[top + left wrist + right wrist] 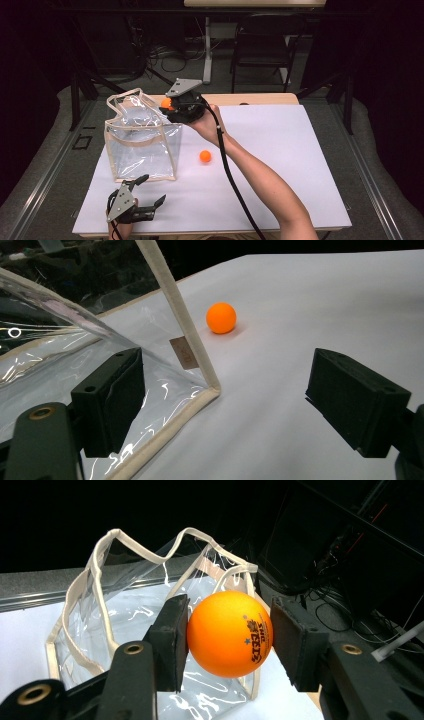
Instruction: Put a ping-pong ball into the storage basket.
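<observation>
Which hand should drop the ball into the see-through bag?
The right one, probably. The right gripper already pinches an orange ball just above the clear bag. The left gripper sits open and empty near the bag's bottom corner.

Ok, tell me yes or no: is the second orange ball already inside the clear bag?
No, the second orange ball lies on the white table outside, beside the clear bag.

Orange ball (pixel 229 632) clamped above the clear, cream-trimmed bag (pixel 142 140); bag upright, open-topped.
</observation>
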